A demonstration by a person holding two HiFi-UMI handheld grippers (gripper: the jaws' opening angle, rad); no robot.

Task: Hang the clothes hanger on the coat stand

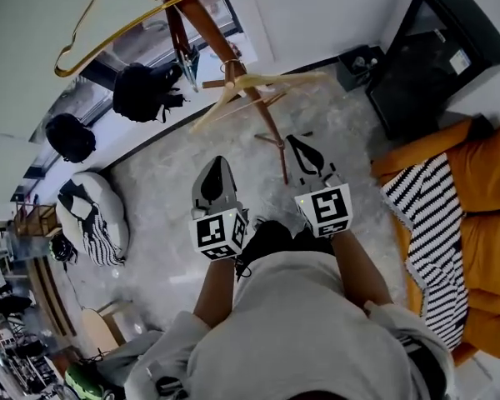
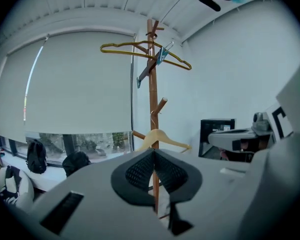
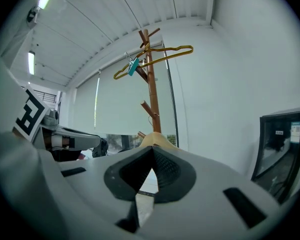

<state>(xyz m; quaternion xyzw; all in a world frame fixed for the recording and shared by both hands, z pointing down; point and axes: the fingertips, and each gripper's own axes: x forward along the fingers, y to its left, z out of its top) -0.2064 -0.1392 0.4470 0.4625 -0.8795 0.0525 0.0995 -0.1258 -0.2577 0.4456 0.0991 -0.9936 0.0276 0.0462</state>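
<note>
A person stands facing a stand [image 2: 152, 84] with a gripper in each hand. The task looks done: a wood hanger [image 2: 160, 136] hangs from a low peg by its small metal hook, free of both tools. Nothing seems left but to check that it sits firm.

The left gripper [image 2: 154, 152] has its jaws pressed together at the tips, with nothing between them. The right gripper [image 3: 151, 148] is the same: tips together and empty. Both are held near the stand's foot without touching it, each pointing roughly level at the pole.

The stand is a slim pole of red-brown wood with short round pegs angled upward at several heights. The wood hanger is pale and smooth, a broad shallow arch with a crossbar below. Higher up, a gold hanger [image 2: 140, 48] of thin bent wire lies across the top pegs, with 1 small blue clip [image 2: 161, 55] on it.

The grippers are matte grey plastic with dark ribbed pads, and each carries a white cube printed with black squares. The floor [image 1: 158, 215] is pale, glossy and marbled. At the right, a padded orange sofa [image 1: 483, 173] holds a black-and-white striped cloth [image 1: 429, 215].
</note>
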